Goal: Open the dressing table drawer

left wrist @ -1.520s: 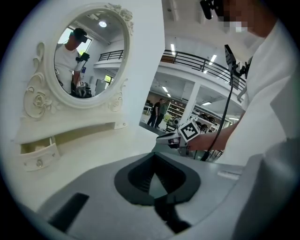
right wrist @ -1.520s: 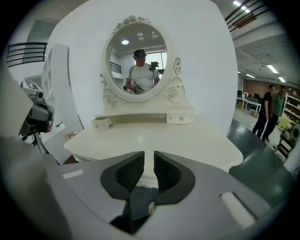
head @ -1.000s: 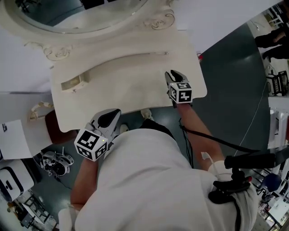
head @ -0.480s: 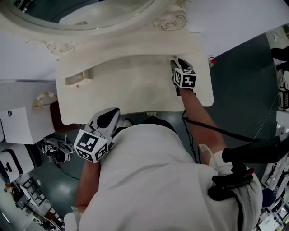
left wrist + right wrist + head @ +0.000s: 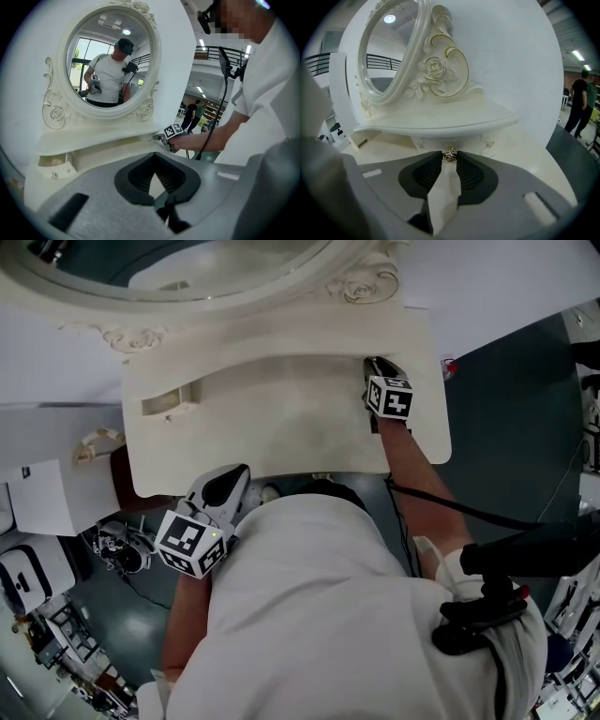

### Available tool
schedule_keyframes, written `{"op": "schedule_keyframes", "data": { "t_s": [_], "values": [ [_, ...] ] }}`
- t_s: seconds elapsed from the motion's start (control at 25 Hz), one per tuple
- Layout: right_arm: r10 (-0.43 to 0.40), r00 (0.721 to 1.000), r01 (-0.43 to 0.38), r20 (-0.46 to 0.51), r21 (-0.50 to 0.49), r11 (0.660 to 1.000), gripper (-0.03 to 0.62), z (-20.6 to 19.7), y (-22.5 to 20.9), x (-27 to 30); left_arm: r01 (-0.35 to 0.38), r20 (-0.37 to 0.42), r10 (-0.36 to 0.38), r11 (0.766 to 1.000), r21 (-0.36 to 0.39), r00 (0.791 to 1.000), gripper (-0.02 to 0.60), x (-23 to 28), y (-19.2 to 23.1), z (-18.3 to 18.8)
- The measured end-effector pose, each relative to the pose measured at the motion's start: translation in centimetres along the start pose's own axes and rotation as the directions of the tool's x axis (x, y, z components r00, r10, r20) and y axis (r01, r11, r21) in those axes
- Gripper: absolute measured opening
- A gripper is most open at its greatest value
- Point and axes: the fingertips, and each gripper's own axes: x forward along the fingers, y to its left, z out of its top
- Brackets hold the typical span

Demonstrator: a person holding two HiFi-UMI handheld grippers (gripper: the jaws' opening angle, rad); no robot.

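Note:
The cream dressing table (image 5: 281, 442) has an oval mirror (image 5: 110, 61) above a low shelf. A small gold rose knob (image 5: 449, 154) marks the little drawer front under the right end of that shelf. My right gripper (image 5: 449, 158) reaches over the tabletop to it, its jaws closing, and the knob sits between the two tips, touching both. In the head view this right gripper (image 5: 377, 367) is at the table's back right. My left gripper (image 5: 231, 484) hangs off the table's front edge, near my body, shut with nothing in it (image 5: 154, 172).
A matching little drawer (image 5: 169, 407) at the shelf's left end stands pulled out. A cable (image 5: 469, 512) trails from my right arm over the dark floor. Boxes and clutter (image 5: 37, 568) lie on the floor at the left. People stand far off (image 5: 581, 101).
My right gripper has travelled from the table's front right edge back to the shelf, up to the knob. The left gripper has stayed by the front edge.

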Motion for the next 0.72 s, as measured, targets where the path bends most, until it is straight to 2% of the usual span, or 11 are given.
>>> {"op": "schedule_keyframes", "data": {
  "t_s": [0.72],
  "values": [
    [-0.027, 0.999, 0.027, -0.02, 0.001, 1.0, 0.097, -1.6, 0.2, -1.7, 0.041, 0.006, -0.041, 0.999, 0.019, 0.999, 0.002, -0.3, 0.1, 0.0]
  ]
}}
